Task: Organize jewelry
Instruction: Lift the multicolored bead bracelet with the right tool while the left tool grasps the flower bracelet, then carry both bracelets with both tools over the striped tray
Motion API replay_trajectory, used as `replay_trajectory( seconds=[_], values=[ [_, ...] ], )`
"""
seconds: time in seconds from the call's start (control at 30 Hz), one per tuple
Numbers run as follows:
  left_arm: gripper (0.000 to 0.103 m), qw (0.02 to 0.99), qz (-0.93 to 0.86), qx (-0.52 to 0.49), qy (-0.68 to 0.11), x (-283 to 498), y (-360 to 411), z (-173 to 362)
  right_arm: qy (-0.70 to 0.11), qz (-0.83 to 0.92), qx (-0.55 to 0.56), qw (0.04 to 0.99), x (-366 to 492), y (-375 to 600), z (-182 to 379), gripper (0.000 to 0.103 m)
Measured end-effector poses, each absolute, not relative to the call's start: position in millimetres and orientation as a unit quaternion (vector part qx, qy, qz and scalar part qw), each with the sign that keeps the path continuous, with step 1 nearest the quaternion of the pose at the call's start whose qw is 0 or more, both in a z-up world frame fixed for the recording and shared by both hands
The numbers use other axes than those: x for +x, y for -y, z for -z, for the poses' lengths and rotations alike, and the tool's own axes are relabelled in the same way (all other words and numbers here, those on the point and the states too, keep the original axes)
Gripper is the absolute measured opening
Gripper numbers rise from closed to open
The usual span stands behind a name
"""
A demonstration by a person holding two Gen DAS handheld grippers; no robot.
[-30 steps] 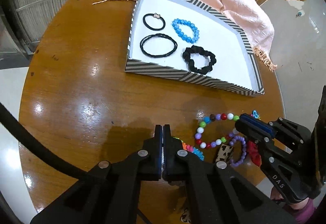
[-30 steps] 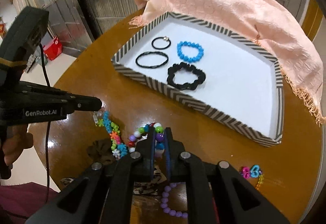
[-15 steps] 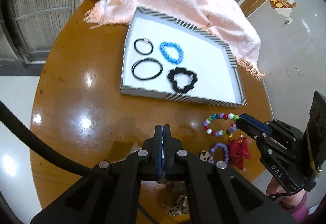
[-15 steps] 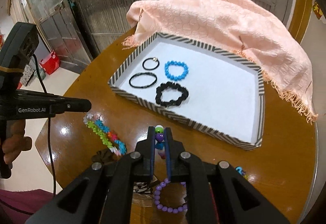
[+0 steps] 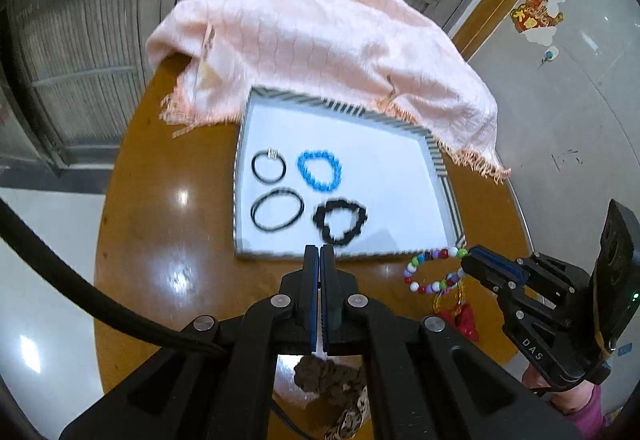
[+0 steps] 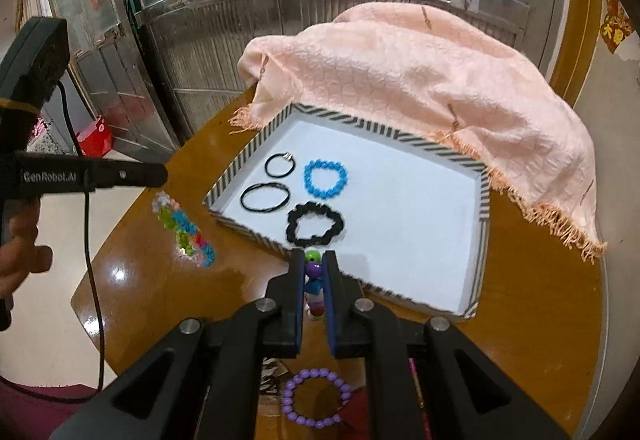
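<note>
Multicoloured beads of a bracelet (image 5: 434,274) hang pinched in the closed right gripper (image 6: 313,272), loop dangling above the bench (image 5: 160,240) just before the striped tray (image 6: 482,208). Carried forward over the rim and lowered flat beside the black scrunchie (image 6: 316,227) seems best. The left gripper (image 5: 319,260) is closed, empty.

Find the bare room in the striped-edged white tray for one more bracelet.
The striped-edged white tray is bare across its right half, beside the blue bead bracelet and black scrunchie. Its left side is crowded: two thin black hair ties lie there too.
</note>
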State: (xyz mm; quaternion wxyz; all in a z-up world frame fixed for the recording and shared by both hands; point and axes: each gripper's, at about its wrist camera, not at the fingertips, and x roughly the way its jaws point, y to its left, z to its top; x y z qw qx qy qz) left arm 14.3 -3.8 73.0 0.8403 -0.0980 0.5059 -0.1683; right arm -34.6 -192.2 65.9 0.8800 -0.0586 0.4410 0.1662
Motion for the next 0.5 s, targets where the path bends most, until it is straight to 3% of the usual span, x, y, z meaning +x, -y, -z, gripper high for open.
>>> replay_trajectory(
  seconds=[0.5],
  values=[
    [0.002,0.855,0.157,-0.064,-0.490,64,32,-91,-0.441,-0.145,-0.064,0.884,2,210,-73,0.008]
  ],
)
